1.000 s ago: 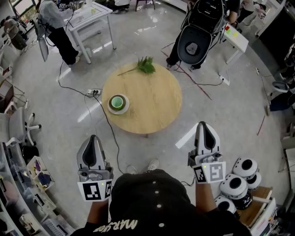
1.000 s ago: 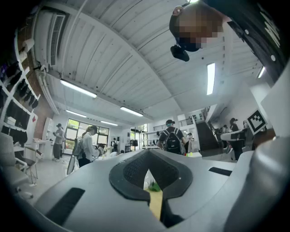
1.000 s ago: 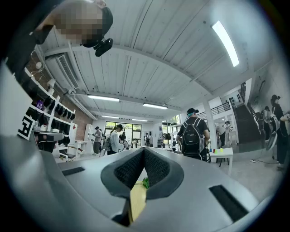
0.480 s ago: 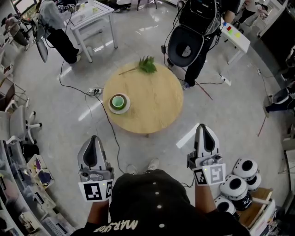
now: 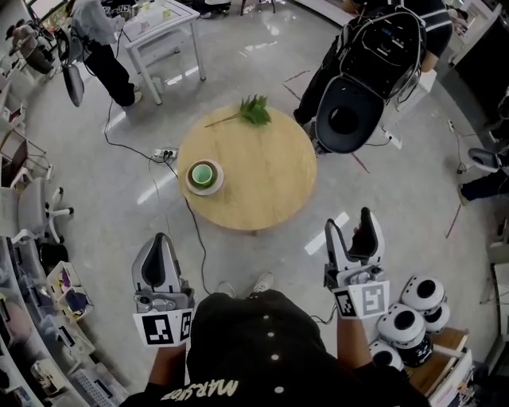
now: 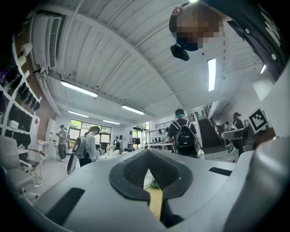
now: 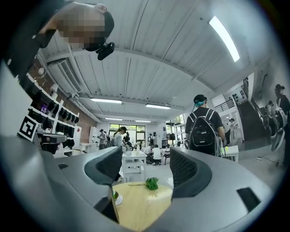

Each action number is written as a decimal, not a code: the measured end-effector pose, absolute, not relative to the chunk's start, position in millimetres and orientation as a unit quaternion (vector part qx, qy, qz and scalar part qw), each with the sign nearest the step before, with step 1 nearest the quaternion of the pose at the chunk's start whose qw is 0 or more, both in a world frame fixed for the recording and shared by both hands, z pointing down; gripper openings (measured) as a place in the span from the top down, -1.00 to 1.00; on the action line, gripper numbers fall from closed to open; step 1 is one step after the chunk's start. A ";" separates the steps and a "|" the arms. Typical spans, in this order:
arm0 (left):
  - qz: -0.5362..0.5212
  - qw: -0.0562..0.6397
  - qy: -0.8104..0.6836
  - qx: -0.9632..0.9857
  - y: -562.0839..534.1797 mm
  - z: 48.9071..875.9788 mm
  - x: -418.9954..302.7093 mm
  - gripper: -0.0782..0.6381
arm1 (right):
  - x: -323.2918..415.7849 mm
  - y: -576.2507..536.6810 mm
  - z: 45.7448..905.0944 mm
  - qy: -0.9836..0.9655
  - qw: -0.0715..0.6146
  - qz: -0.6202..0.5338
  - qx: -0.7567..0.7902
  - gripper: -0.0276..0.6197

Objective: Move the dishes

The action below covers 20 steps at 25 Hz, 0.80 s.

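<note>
The cup [image 5: 202, 174] on its saucer [image 5: 192, 188] sits at the surface's [image 5: 254, 187] left edge, well apart from both tongs. The left tongs [image 5: 161, 241] are pressed together, empty; the right tongs [image 5: 350, 226] have just been spreading, nothing between them.

Glossy grey floor [image 5: 398, 199], a round wooden table [image 5: 262, 175] at centre. White desk [image 5: 163, 22] at eleven o'clock, cluttered shelving [image 5: 32, 334] at eight o'clock. Strip lights [image 7: 224, 31] on a white panelled ceiling [image 7: 158, 68].

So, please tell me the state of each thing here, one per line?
Left hand-held gripper: shut, empty.
Right hand-held gripper: open, jaws have just been opening, nothing between them.
Green cup: upright on its saucer, on the round table.
Leafy sprig: lying at the table's far edge.
</note>
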<state>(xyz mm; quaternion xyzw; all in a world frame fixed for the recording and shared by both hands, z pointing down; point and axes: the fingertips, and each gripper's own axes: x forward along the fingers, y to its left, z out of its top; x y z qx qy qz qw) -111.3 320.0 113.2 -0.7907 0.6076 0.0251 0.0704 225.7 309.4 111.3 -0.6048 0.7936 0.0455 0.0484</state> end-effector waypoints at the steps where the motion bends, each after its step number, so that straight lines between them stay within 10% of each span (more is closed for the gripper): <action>1: 0.024 0.071 0.610 -0.789 321.8 112.8 -108.7 0.75 | 229.5 310.4 112.1 0.795 0.047 0.045 -0.603 -0.03; 20: 0.018 0.069 0.632 -0.772 276.2 126.1 -109.5 0.75 | 222.6 248.4 136.6 0.815 0.029 0.031 -0.578 -0.09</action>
